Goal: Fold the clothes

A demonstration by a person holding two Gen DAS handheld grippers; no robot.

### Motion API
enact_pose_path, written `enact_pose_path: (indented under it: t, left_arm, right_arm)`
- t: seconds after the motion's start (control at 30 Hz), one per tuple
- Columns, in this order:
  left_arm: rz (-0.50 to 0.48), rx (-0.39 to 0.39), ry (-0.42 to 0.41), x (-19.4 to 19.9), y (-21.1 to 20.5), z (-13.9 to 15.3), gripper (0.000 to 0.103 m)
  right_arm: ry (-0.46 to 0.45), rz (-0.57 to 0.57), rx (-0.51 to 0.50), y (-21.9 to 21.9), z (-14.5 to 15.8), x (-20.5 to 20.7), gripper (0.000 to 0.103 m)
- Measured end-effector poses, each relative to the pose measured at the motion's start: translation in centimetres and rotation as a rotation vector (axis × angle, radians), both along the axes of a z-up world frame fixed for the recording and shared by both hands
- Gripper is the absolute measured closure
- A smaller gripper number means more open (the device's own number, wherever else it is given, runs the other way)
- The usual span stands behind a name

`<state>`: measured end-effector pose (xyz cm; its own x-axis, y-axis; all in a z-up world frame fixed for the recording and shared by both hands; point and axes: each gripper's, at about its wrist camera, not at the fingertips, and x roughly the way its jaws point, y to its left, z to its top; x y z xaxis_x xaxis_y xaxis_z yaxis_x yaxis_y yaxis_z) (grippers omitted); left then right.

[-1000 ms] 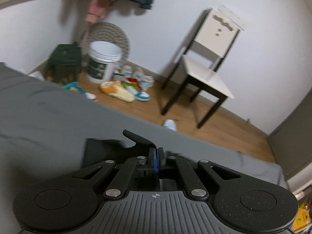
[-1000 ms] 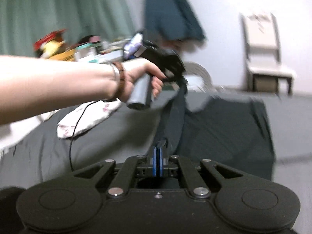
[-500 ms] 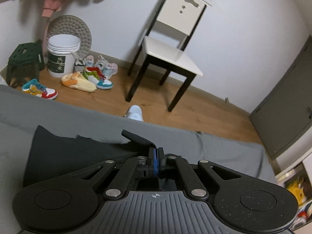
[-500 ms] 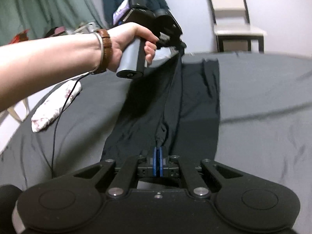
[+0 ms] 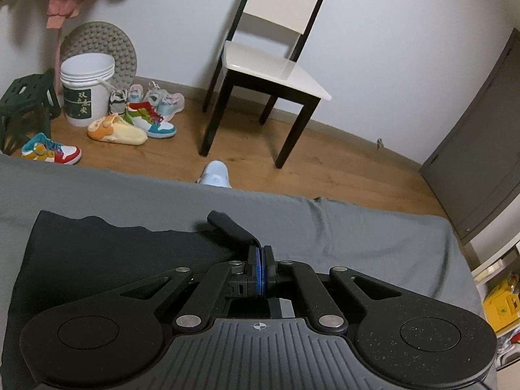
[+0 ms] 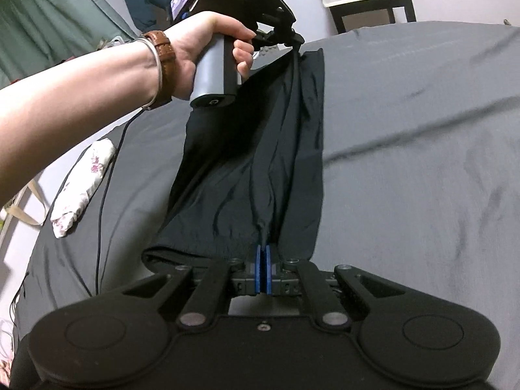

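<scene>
Gripping black garment (image 6: 253,162) at opposite ends: right tool (image 6: 263,253) clamped on near edge, left tool (image 6: 294,37) clamped on far edge; cloth stretched over grey bed (image 6: 422,130).
</scene>
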<state>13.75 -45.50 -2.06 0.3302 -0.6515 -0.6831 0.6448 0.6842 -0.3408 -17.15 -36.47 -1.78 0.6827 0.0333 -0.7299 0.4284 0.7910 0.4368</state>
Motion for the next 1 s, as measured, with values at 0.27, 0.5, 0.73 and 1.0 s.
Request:
enact_pose_path:
  t: [0.27,0.5,0.73,1.0]
  left_arm:
    - [-0.040,0.084,-0.048,-0.6,-1.9,-0.7,0.102]
    - [-0.114,0.110,-0.091,-1.4,-1.6,0.1,0.101]
    - [-0.341,0.097,-0.302,-5.3,5.2,4.9,0.021]
    - [-0.566,0.108,-0.622,-15.0,21.5,6.2,0.010]
  right_arm:
    - [0.050,0.020,0.016,-0.2,-0.5,0.4,0.099]
    - [0.081,0.051,0.037,-1.0,-0.7,-0.2,0.099]
    - [0.092,0.064,0.084,-1.9,-1.0,0.1,0.099]
    - [-0.015,0.048,0.233,-4.1,-0.5,-1.6,0.099]
